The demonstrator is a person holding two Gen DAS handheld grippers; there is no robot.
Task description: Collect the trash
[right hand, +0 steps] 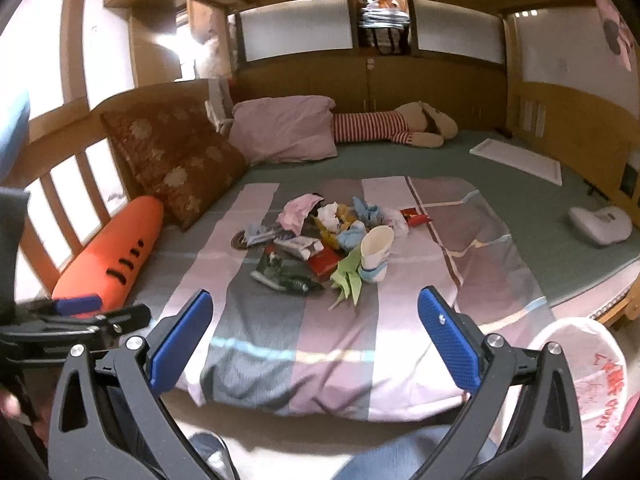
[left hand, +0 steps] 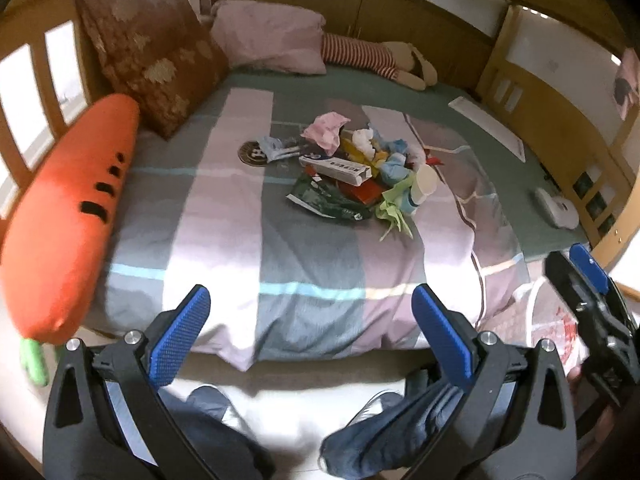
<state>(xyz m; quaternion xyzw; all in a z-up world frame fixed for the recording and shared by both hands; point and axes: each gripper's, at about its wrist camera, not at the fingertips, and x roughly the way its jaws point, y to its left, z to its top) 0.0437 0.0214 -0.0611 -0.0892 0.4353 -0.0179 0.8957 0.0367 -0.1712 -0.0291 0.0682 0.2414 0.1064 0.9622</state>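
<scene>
Left wrist view: we hold both grippers, left [left hand: 308, 312] and right [right hand: 316, 316], jaws wide apart and empty, short of the trash pile [left hand: 352, 172] mid-bed. Beside the pile's near edge, a paper cup [right hand: 376, 252] stands mouth-up; the bag-lined bin [right hand: 592, 384] waits near the bed's [right hand: 280, 344] foot.

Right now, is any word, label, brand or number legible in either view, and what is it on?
None reads clearly.
White box: printed line, too blurred.
Green wrapper: small print, too small.
Round dark disc: pale emblem, unclear.
Plastic bag beside the bed: red characters, too smeared.
</scene>
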